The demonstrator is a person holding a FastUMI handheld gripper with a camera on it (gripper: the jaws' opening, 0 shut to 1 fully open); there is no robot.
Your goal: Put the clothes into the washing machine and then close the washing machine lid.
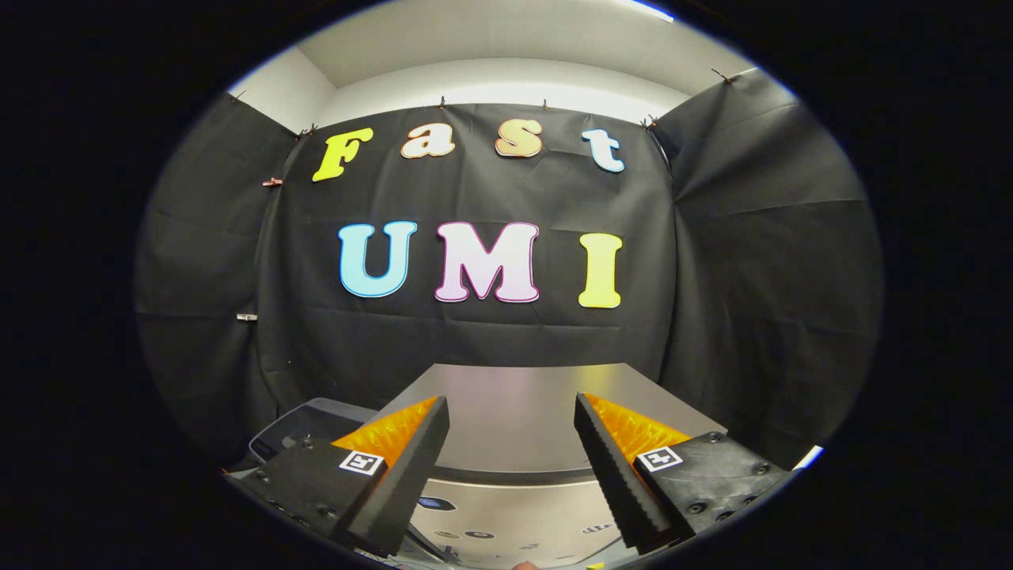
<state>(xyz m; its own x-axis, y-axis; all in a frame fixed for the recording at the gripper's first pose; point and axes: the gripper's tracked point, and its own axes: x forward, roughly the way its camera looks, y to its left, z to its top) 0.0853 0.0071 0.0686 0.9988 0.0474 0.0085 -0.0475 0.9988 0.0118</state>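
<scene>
My gripper [510, 408] stands open, its two black-and-orange fingers [404, 467] spread wide with nothing between them. Just ahead and below them lies the washing machine's flat grey lid [514, 416], lying down flat over the top. The machine's silvery control panel [506, 518] with small buttons shows between the fingers, nearer to me. I see no clothes.
A grey plastic container [305, 427] sits to the left of the machine, beside the left finger. The booth's black cloth wall [475, 340] hangs close behind the machine and wraps round both sides.
</scene>
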